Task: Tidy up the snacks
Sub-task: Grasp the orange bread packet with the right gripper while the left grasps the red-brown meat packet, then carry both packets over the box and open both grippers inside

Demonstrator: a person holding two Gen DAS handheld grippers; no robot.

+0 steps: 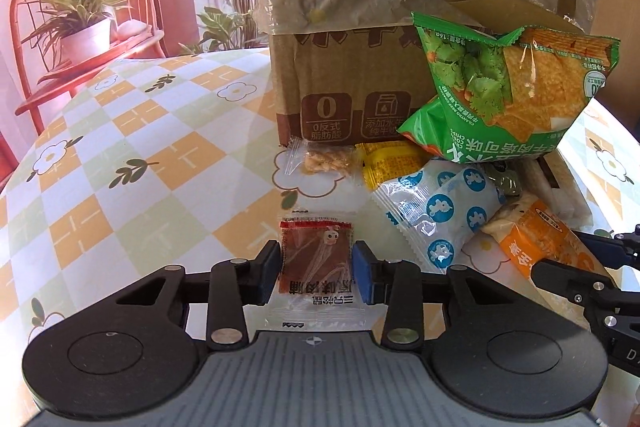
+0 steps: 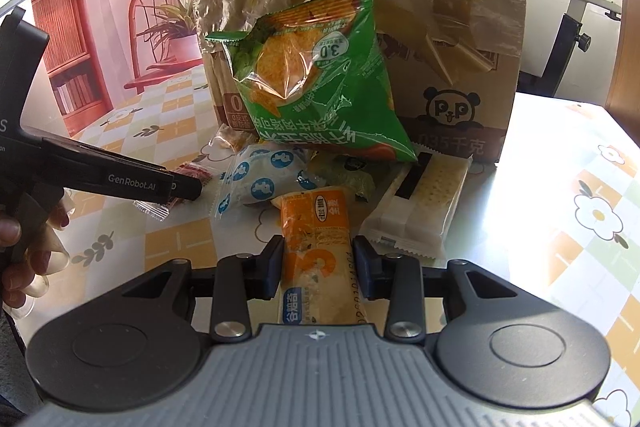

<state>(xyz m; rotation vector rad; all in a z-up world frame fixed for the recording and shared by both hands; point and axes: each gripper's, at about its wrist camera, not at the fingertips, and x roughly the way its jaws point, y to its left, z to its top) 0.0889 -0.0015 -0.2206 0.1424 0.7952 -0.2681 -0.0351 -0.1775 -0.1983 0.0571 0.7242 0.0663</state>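
The left gripper (image 1: 316, 269) has its fingers clenched on a small red packet (image 1: 315, 259) lying on the counter (image 1: 120, 155); the right gripper (image 2: 318, 267) grips an orange bar (image 2: 316, 247). Beyond the fingers a snack pile holds a blue-dotted pouch (image 1: 436, 211) and green chip bag (image 1: 508, 83) against a cardboard box (image 1: 360, 47)

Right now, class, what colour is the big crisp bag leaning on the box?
Green crisp bag; right wrist view.

Chip bag (image 1: 508, 87) leans against box (image 1: 344, 91), atop snacks (image 1: 436, 215).
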